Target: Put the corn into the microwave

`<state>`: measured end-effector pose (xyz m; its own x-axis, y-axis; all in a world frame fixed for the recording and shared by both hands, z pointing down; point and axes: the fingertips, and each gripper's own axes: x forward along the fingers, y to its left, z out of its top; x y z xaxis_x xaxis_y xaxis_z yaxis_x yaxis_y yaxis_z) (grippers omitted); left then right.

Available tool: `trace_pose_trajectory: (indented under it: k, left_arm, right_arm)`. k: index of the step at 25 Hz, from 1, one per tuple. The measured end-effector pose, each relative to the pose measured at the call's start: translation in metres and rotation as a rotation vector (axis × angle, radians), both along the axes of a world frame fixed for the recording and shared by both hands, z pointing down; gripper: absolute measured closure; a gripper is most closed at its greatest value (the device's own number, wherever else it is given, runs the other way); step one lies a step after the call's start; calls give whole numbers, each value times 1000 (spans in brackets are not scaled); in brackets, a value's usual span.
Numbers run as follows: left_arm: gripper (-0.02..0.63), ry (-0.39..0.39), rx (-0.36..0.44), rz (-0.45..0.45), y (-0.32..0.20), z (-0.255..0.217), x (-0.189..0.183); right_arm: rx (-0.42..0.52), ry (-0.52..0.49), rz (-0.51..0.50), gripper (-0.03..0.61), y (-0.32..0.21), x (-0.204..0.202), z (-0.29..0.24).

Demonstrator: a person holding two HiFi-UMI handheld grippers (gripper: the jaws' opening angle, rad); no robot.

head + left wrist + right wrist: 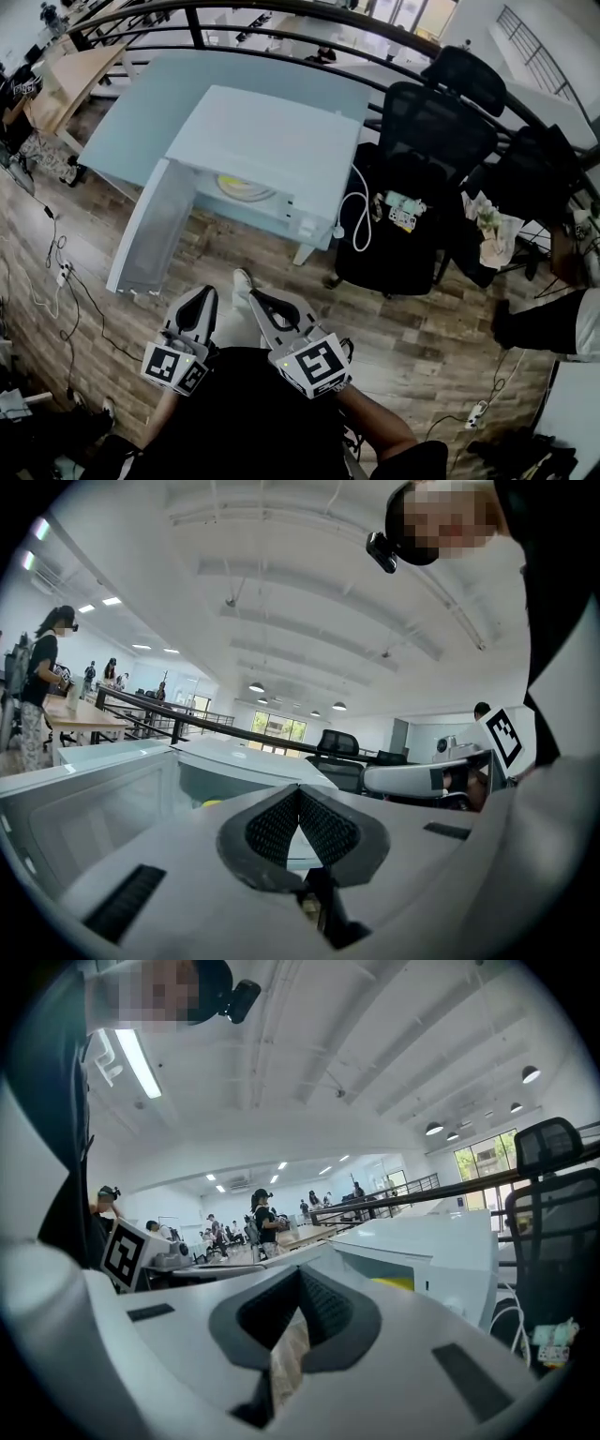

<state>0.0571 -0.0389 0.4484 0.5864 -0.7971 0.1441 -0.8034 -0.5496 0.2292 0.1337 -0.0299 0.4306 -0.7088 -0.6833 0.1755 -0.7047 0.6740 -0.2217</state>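
Head view: a person holds the left gripper (205, 296) and the right gripper (257, 298) side by side close to the body, both aimed at the white microwave (272, 141) but well short of it. Each pair of jaws is pressed together on nothing. The corn (246, 186) lies yellow inside the cavity, with the door (150, 230) standing wide open at left. Black square markers (314, 361) face up on the grippers' cubes.

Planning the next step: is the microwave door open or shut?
Open: the door stands swung out at the left of the microwave, leaving the cavity exposed.
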Motion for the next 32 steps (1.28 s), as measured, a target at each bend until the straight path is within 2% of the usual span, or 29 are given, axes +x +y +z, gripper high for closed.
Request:
trace_pose_trajectory:
  k: [4,14,19,32]
  left_arm:
    - [611,-8,1,34,2,-2,9]
    - [611,-30,-9,43,2,3,9]
    - [611,-9,-19,25,-2,4,-1]
    - [611,15,-19,5,-23,6,-14]
  right_arm:
    - [-11,34,-54,571,4,1,-12]
    - [24,47,-19,571,-1,21,-8]
    - [36,46,4,571,-7,22,-10]
    - [-5,76,-29,571,-15,3,0]
